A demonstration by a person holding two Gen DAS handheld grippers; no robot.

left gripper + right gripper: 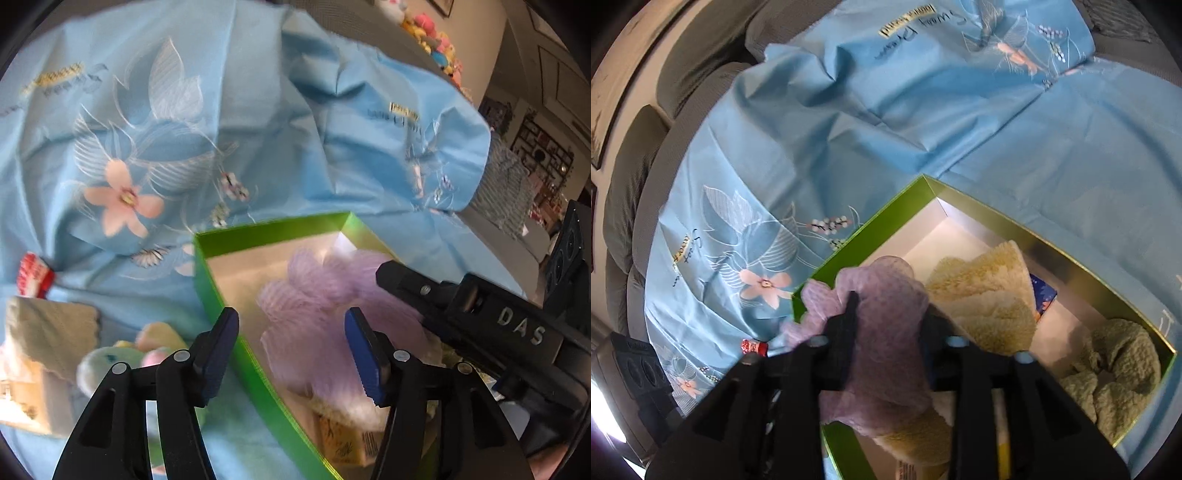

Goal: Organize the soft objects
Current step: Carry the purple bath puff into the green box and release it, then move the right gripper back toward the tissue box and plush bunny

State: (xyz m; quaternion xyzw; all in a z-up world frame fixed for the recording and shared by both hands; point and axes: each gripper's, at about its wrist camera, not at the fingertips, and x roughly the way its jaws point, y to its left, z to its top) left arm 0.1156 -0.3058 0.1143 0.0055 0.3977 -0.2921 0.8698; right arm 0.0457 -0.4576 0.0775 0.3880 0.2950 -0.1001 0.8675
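A green box (269, 230) with a white inside lies on a light blue floral sheet (184, 110). A purple mesh pouf (314, 291) rests in its near corner. My left gripper (291, 332) is open above the box's left wall, its pads clear of the pouf. The right tool's black body (517, 332) reaches in from the right over the pouf. In the right wrist view the purple pouf (886, 295) fills the gap of my right gripper (892, 314), whose jaws stand apart. The green box (871, 225) also holds a cream fluffy cloth (986, 288) and a green fluffy cloth (1119, 369).
Left of the box on the sheet lie a pastel plush toy (122, 354), a beige cloth (48, 325) and a small red-and-white item (33, 275). A blue packet (1043, 295) sits in the box. Grey sofa cushions (639, 166) border the blue sheet (923, 110). Plush toys (439, 40) line the back.
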